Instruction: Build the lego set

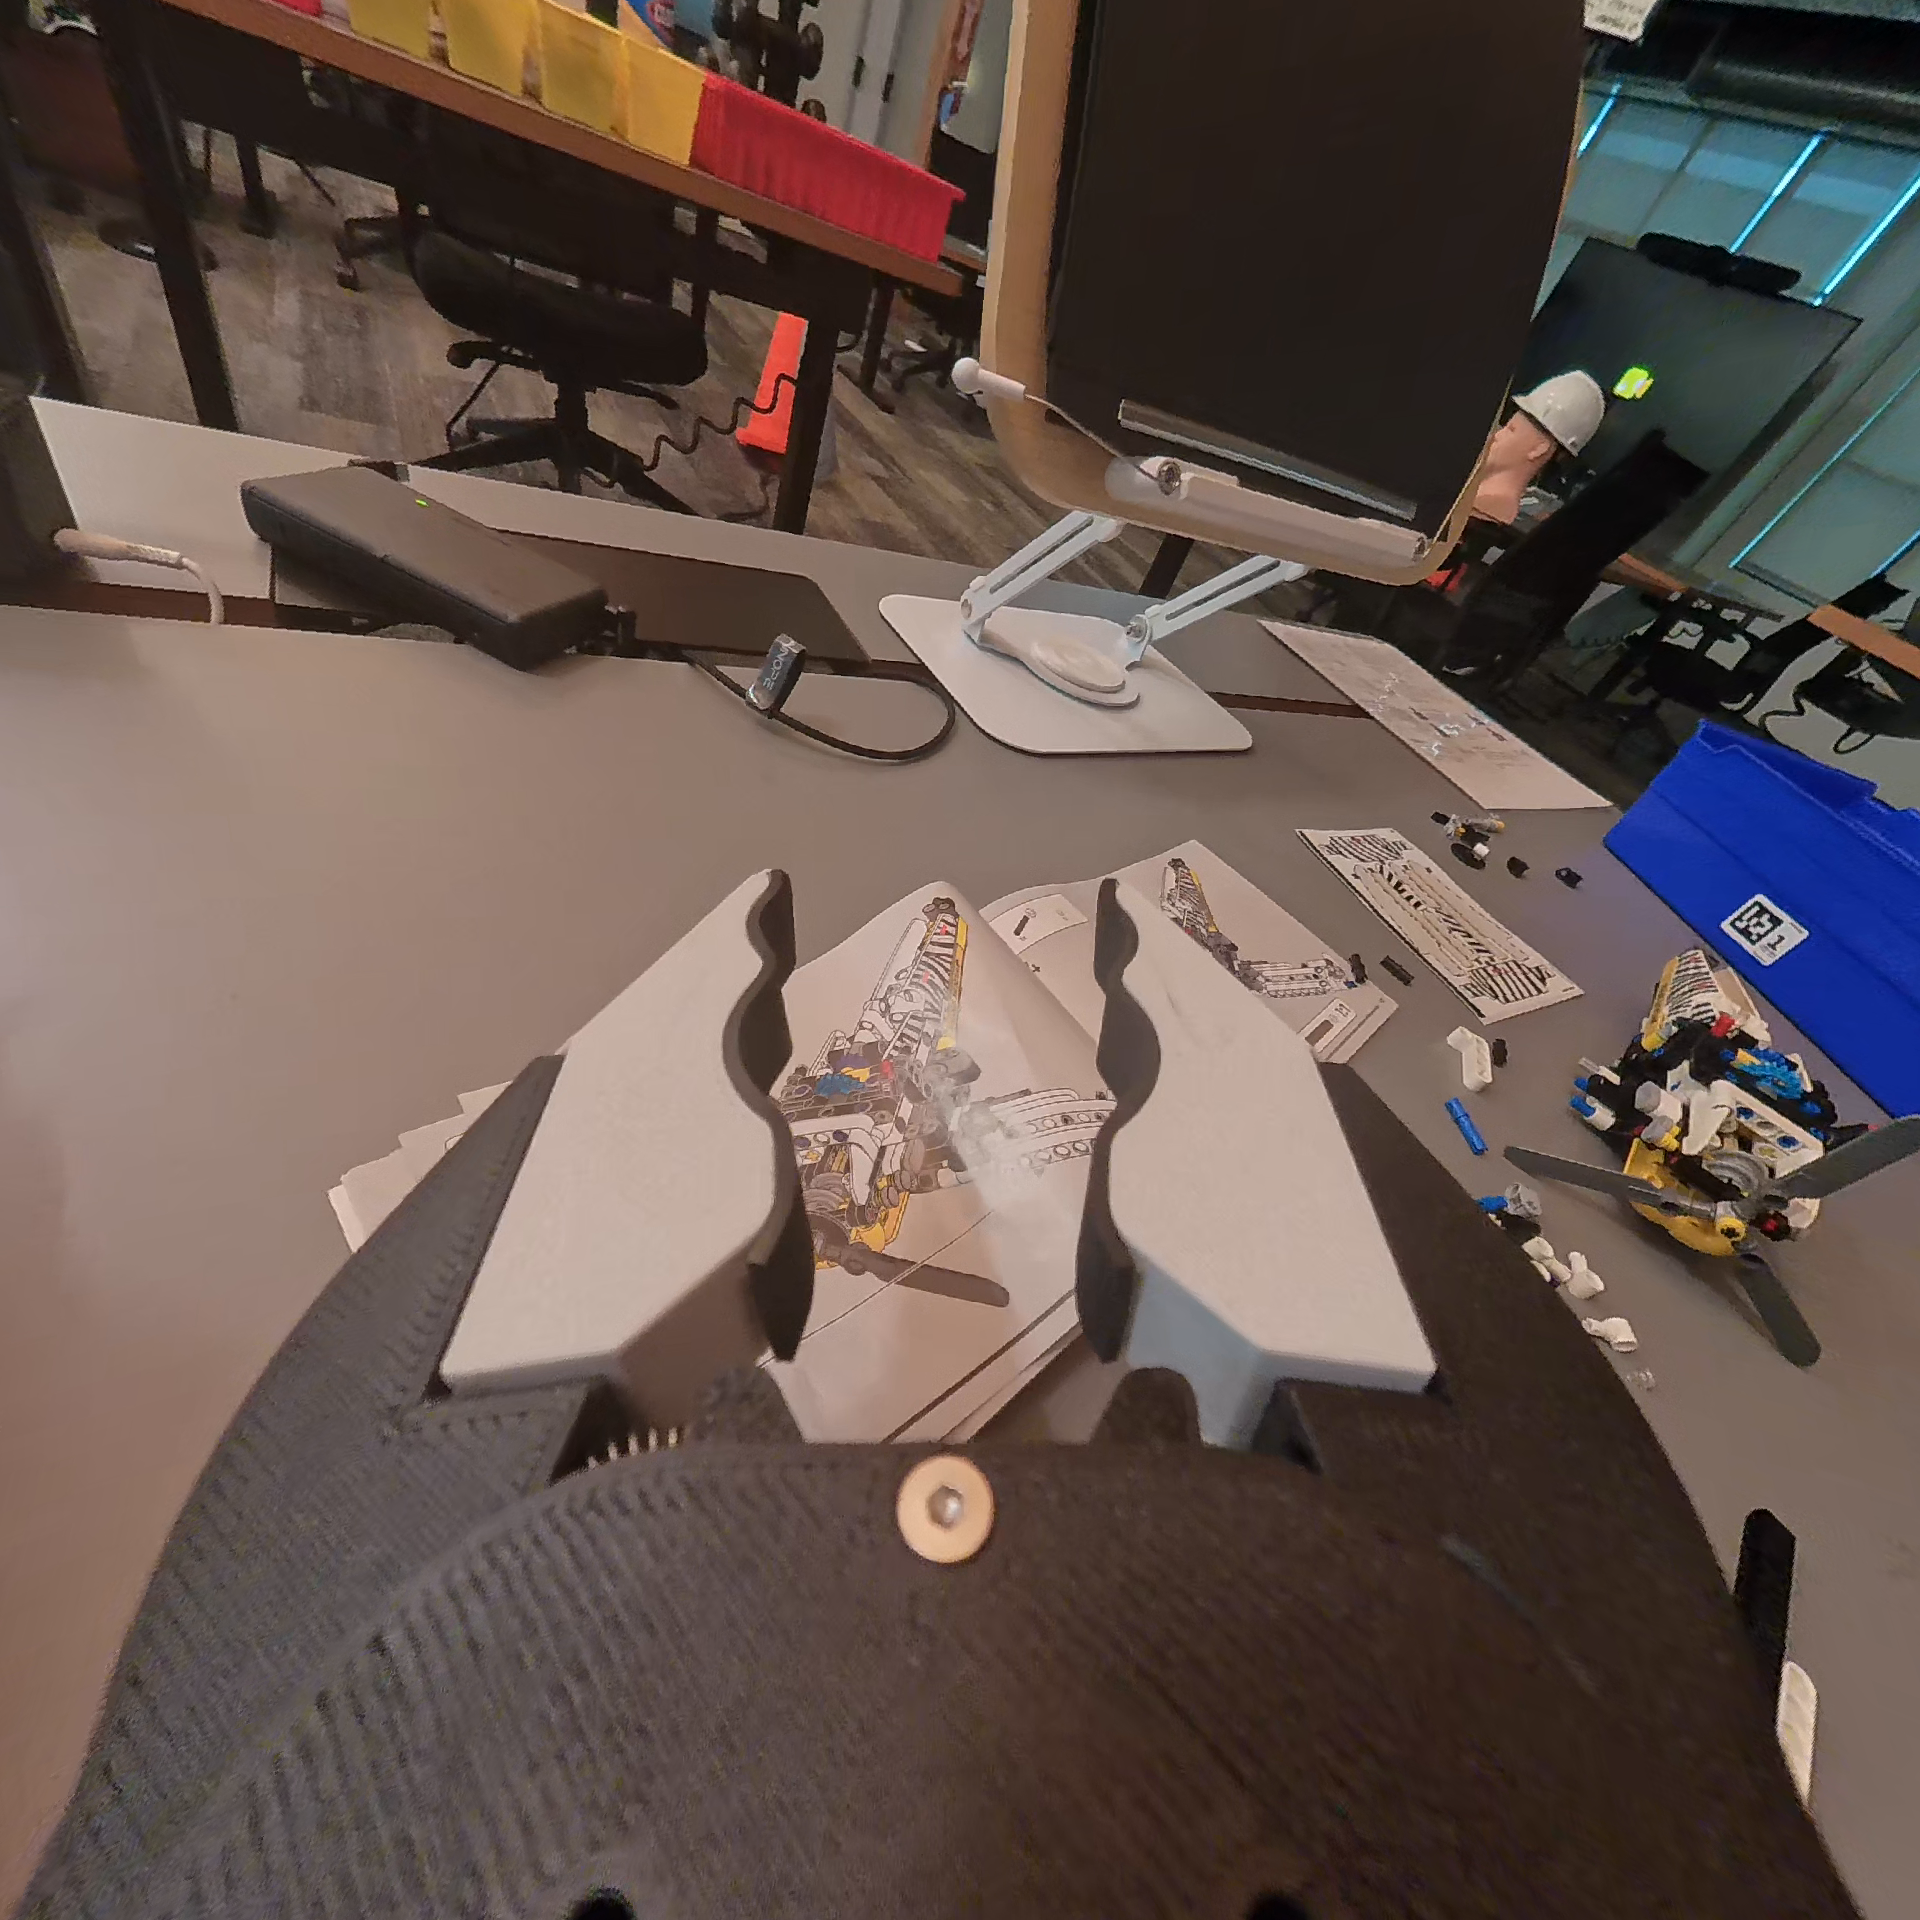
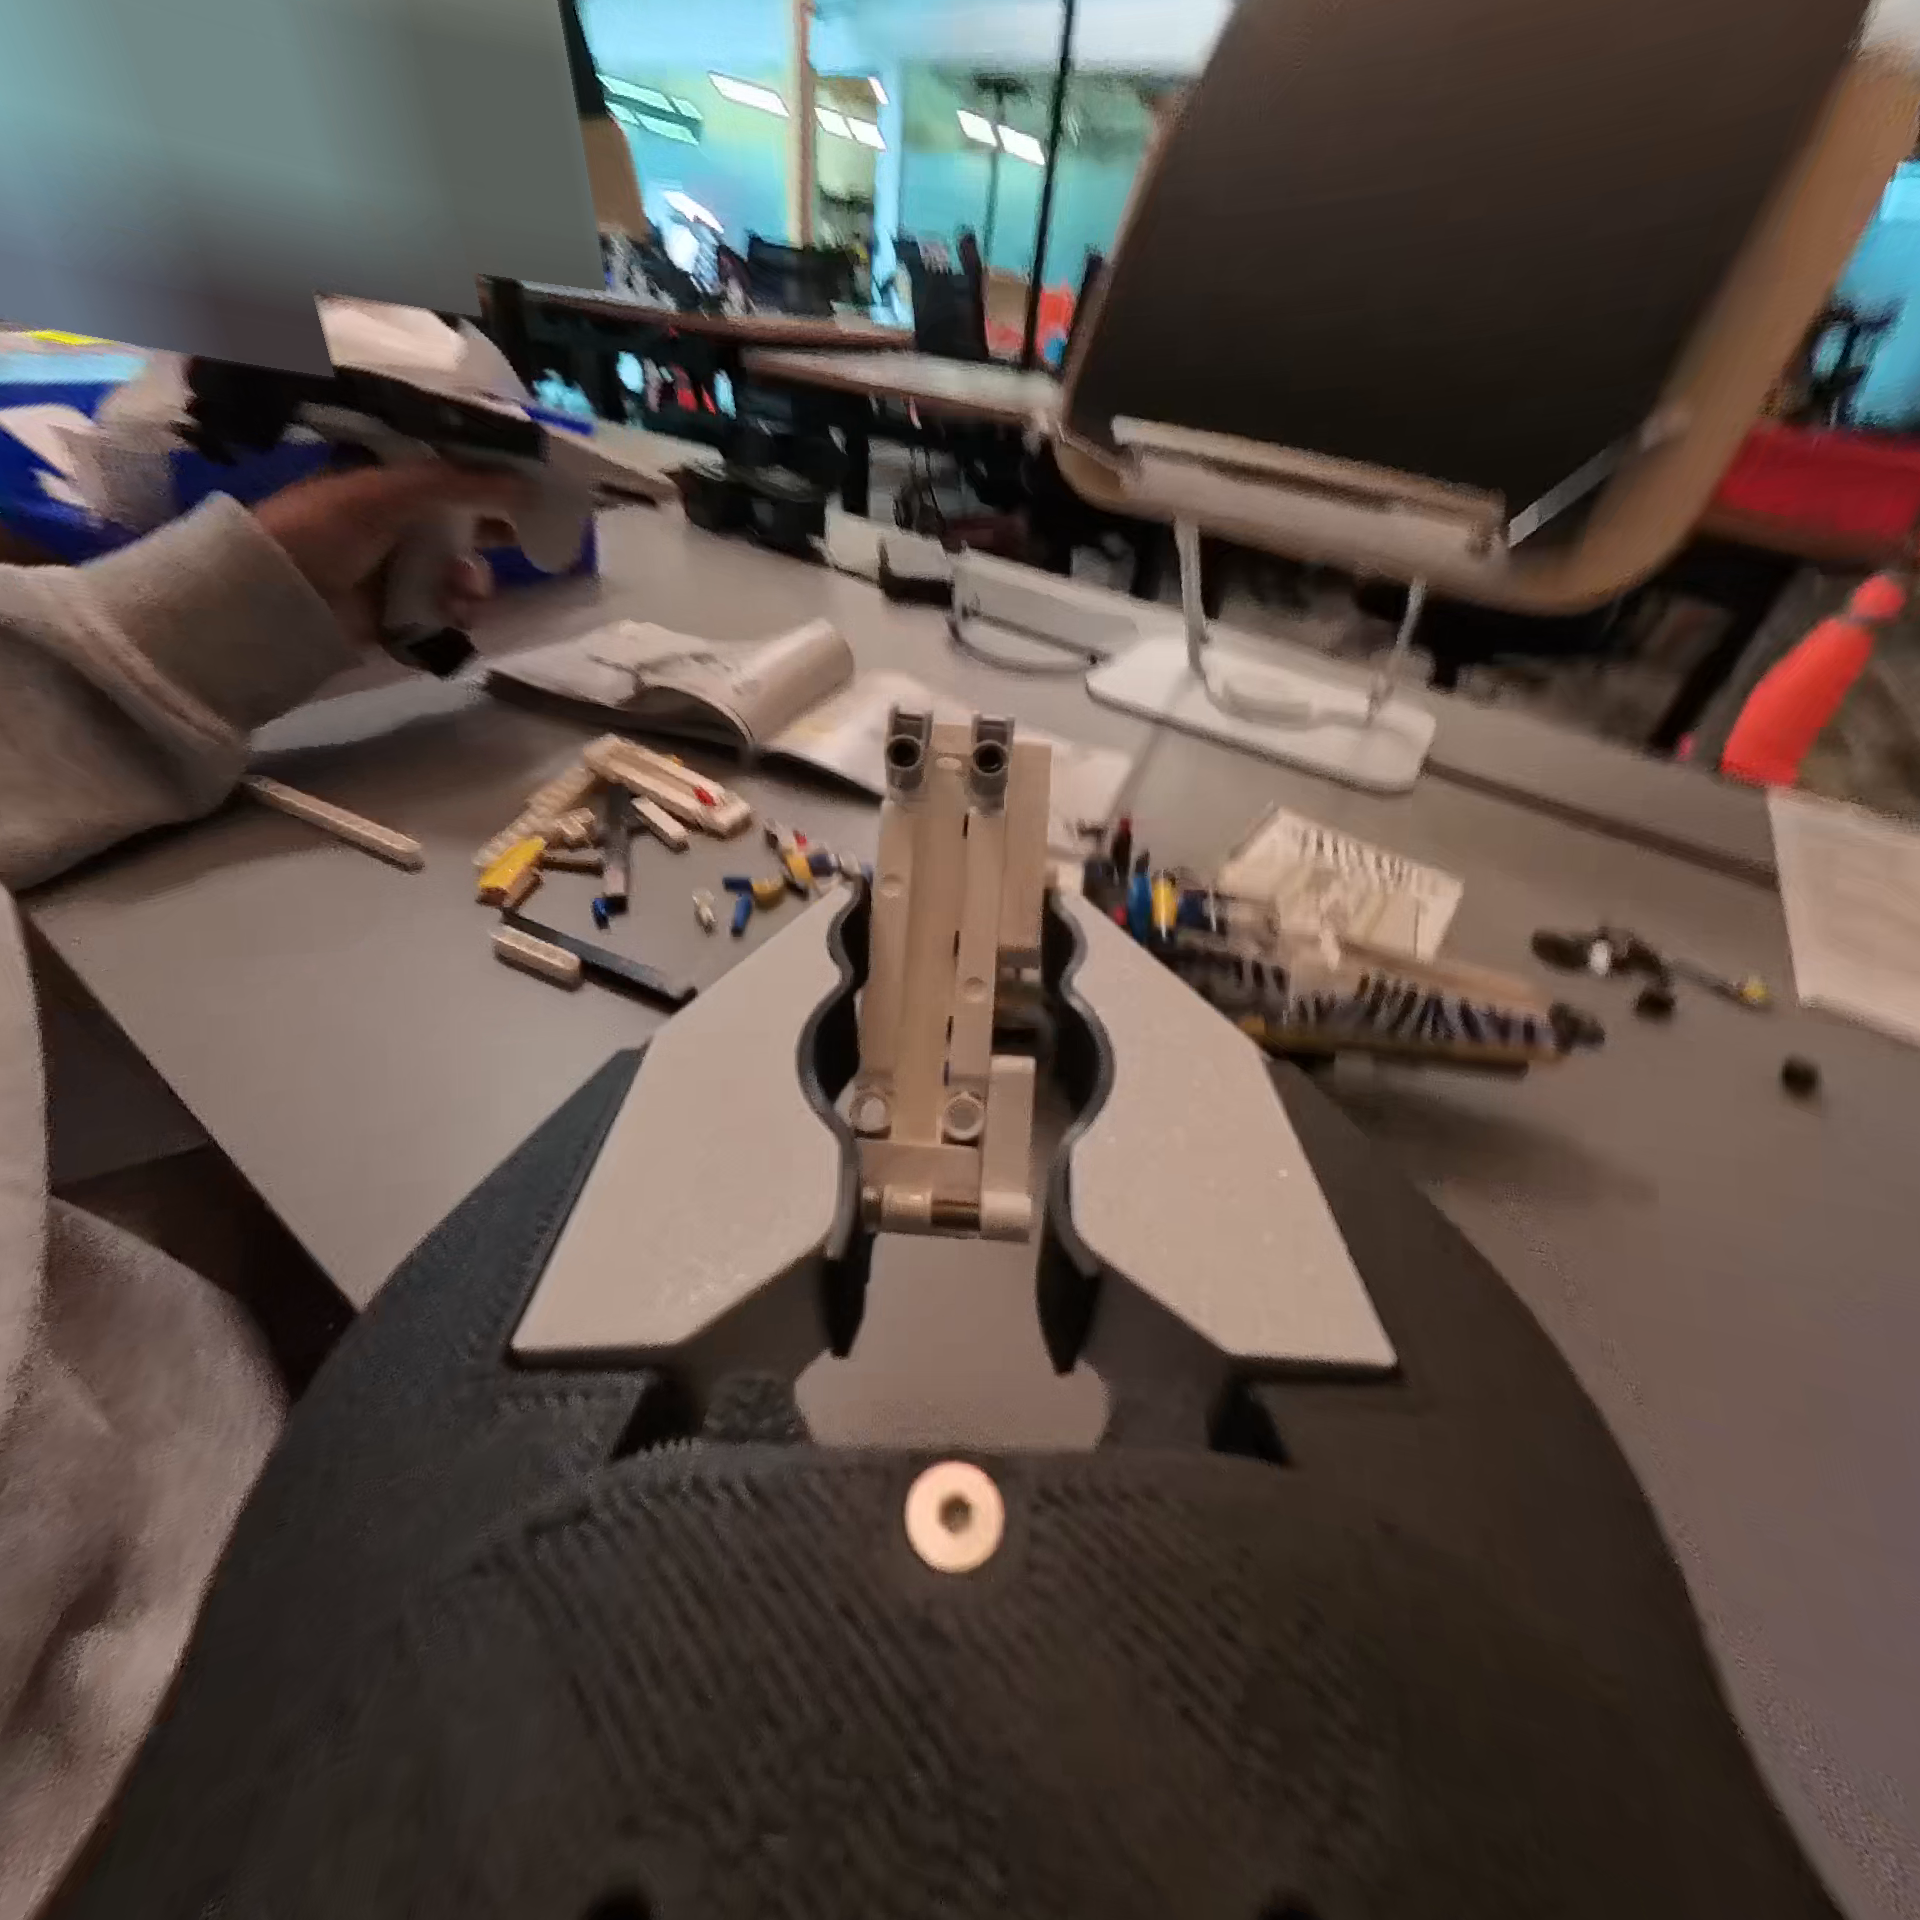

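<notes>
Between our right tool (image 2: 951,966) fingers (image 2: 727,1132) sits a grey lego frame (image 2: 945,987), pinched from both sides and held upright above the surface (image 2: 312,1039). Behind it loose bricks (image 2: 613,831) lie near an open manual (image 2: 707,686), and a striped model part (image 2: 1392,997) lies to the right. Our left tool (image 1: 940,914) is spread wide and holds nothing; it hangs over the manual (image 1: 914,1091). To its right we see a half-built plane (image 1: 1704,1122) on the surface (image 1: 416,831), beside a blue bin (image 1: 1787,852).
</notes>
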Demonstrator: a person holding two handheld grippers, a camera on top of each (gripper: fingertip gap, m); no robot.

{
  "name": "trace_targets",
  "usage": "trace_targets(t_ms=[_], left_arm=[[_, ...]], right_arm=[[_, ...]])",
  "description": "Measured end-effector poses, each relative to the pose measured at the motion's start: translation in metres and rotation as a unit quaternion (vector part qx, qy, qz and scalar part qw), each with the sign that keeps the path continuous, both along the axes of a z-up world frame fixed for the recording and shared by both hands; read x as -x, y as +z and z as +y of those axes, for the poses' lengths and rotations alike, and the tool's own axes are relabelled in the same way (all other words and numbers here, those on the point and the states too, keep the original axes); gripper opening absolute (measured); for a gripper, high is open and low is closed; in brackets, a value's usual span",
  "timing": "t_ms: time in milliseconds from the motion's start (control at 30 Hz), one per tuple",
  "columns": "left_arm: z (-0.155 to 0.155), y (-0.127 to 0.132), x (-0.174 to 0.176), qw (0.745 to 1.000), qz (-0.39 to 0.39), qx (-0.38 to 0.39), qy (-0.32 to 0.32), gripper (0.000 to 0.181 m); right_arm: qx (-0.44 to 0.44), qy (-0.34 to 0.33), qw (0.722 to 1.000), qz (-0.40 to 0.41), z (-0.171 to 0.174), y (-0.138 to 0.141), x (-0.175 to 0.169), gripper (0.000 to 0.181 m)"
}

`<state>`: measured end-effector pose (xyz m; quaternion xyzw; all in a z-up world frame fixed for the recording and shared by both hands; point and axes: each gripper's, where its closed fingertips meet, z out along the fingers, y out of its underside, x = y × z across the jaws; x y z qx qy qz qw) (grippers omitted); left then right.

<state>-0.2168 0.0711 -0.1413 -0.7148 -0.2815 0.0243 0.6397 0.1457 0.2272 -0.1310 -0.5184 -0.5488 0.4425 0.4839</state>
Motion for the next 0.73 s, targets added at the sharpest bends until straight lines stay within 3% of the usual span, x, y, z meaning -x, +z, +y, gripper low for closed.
trace_targets(t_ms=[133, 267, 733], left_arm=[[0.002, -0.002, -0.002, 1.000, 0.001, 0.004, -0.002, 0.057], [0.005, -0.003, -0.004, 1.000, 0.003, 0.010, -0.005, 0.056], [0.009, -0.008, -0.007, 1.000, 0.008, 0.024, -0.010, 0.057]], right_arm=[[0.107, -0.057, 0.985, -0.124, 0.025, -0.057, 0.000, 0.032], [0.084, -0.098, 0.968, -0.214, 0.038, -0.094, -0.001, 0.032], [0.021, -0.094, 0.953, -0.286, 0.050, -0.112, 0.022, 0.032]])
